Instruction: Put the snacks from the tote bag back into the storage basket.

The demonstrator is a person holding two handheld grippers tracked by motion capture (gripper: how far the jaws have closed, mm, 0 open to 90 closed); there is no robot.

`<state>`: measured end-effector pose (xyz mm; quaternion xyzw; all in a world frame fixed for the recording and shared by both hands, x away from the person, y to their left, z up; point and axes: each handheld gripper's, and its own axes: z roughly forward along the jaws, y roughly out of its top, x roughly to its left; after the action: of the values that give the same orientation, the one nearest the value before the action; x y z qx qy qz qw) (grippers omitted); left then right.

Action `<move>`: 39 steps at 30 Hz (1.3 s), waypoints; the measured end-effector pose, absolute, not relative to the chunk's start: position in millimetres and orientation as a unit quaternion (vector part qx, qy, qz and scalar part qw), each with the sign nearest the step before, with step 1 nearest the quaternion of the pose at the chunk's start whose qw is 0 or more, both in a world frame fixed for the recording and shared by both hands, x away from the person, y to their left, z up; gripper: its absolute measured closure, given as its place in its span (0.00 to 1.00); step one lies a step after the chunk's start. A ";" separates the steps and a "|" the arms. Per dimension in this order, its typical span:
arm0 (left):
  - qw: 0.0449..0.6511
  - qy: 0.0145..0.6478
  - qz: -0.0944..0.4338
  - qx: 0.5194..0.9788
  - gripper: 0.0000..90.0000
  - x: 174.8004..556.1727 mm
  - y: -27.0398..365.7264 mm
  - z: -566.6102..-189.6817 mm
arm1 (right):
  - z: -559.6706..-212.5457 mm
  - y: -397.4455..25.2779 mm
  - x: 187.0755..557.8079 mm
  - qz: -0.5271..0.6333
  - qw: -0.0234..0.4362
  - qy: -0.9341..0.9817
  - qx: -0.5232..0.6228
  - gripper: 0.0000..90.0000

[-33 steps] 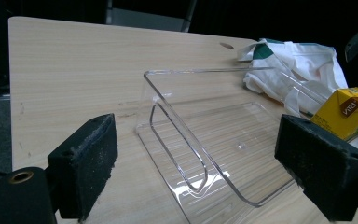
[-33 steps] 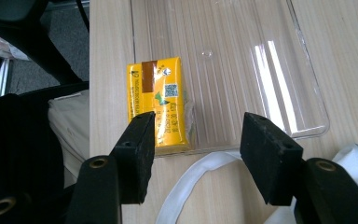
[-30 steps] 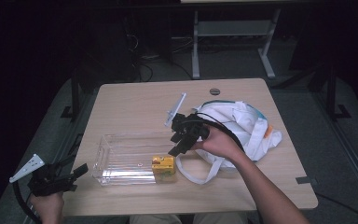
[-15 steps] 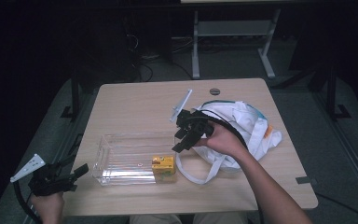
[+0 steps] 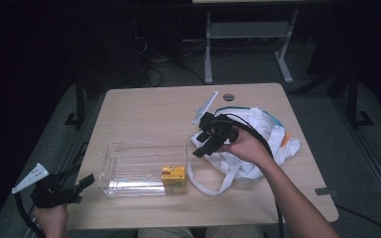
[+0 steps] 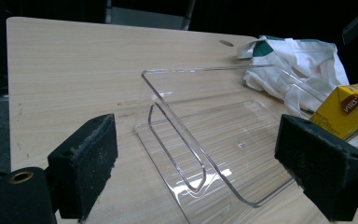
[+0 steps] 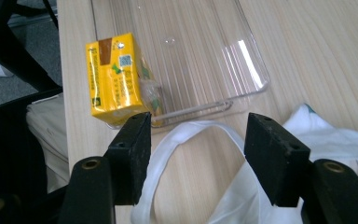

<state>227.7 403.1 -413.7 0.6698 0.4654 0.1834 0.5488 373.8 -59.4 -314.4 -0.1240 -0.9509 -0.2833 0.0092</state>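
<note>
Lifted back from the tray's corner toward the bag, the right hand-held gripper [image 5: 206,140] now hangs spread and holding nothing.

Its jaws stand apart over the white cloth bag [image 5: 258,141], above a loop of the bag's strap [image 7: 191,135]; the yellow juice carton [image 7: 114,84] lies just beyond them, in the near right corner of the clear plastic tray [image 5: 144,166]. At the desk's near left corner, the left hand-held gripper [image 5: 72,186] is also spread wide with nothing between its pads, facing the tray's short end. Tray and bag lie side by side on the pale wood desk [image 5: 149,114], which has a small dark hole near its far edge. Beyond it, the room is dark, with grey floor, cables and a white metal frame [image 5: 248,34].
</note>
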 end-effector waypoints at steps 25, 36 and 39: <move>0.544 0.465 0.185 0.674 0.14 227.6 400.8 -413.5 | -327.3 -123.6 368.7 -0.303 -0.012 -0.934 -0.189 0.43; 0.540 0.461 0.185 0.680 0.14 228.0 399.0 -413.5 | -344.5 -152.1 360.5 -0.318 -0.012 -0.923 -0.215 0.42; 0.539 0.461 0.184 0.680 0.14 228.3 398.9 -413.7 | -348.3 -157.1 357.8 -0.322 -0.010 -0.920 -0.221 0.41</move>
<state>228.3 398.9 -413.7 0.6804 0.4610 0.1843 0.5390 357.8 -157.1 -348.3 -0.2210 -0.9204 -0.3224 -0.0104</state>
